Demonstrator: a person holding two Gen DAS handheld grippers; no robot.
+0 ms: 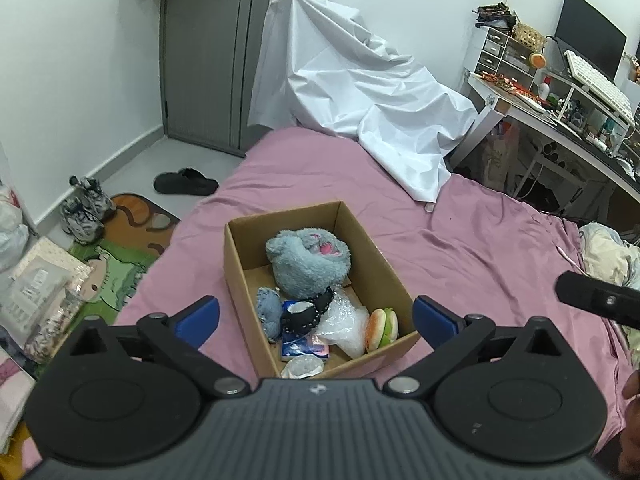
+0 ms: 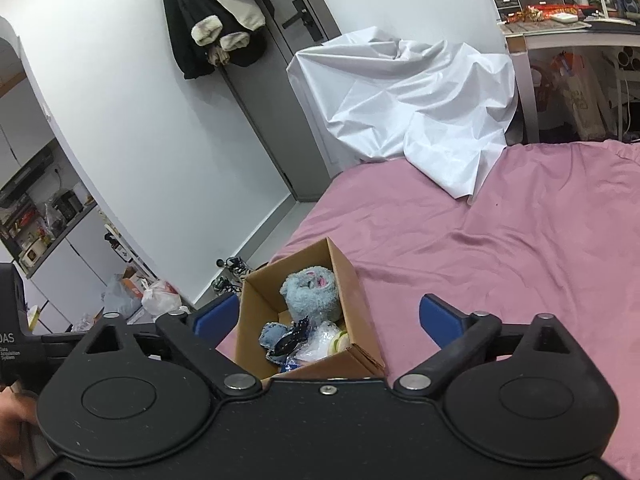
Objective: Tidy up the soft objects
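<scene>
In the right wrist view the cardboard box [image 2: 304, 316] loses its near end behind the right tool's body at 6 o'clock, hiding the blue packet [image 2: 294, 364] mostly. The left tool [image 2: 10, 344] is cut at 9 o'clock. Counter [image 1: 560, 120] clutter is too small to identify.

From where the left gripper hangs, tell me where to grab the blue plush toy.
Grip the plush toy from straight above, across its domed upper body. It lies highest in the cardboard box, whose walls block a sideways approach. The left gripper is open wide enough, probably.
</scene>
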